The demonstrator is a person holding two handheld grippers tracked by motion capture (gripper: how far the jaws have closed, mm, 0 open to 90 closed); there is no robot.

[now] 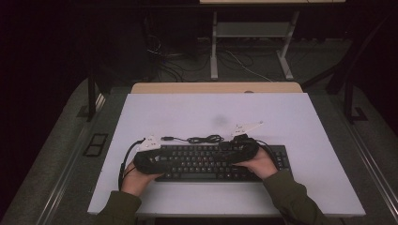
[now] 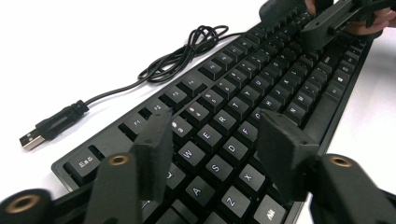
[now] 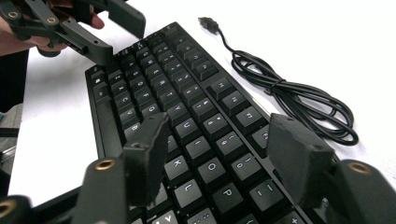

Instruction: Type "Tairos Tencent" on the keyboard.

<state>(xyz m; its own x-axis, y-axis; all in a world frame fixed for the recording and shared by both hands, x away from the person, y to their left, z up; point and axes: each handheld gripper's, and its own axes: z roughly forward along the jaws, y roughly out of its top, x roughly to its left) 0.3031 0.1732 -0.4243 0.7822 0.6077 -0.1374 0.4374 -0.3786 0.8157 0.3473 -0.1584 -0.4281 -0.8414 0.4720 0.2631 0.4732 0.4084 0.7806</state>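
A black keyboard (image 1: 206, 164) lies near the front of the white table (image 1: 211, 112), its black cable (image 1: 204, 138) coiled just behind it. My left gripper (image 1: 170, 161) hovers over the keyboard's left end, open, with nothing between its jaws. In the left gripper view the gripper (image 2: 217, 126) stands above the letter keys of the keyboard (image 2: 243, 93). My right gripper (image 1: 226, 152) is over the right part, also open. In the right gripper view it (image 3: 219, 126) hangs above the keys (image 3: 177, 93), with the left gripper (image 3: 119, 39) farther off.
The coiled cable (image 2: 187, 51) ends in a loose USB plug (image 2: 32, 137) on the table behind the keyboard's left end. A wooden edge (image 1: 216, 87) borders the far side of the table. Beyond it stand white desk legs (image 1: 214, 47) and floor cables.
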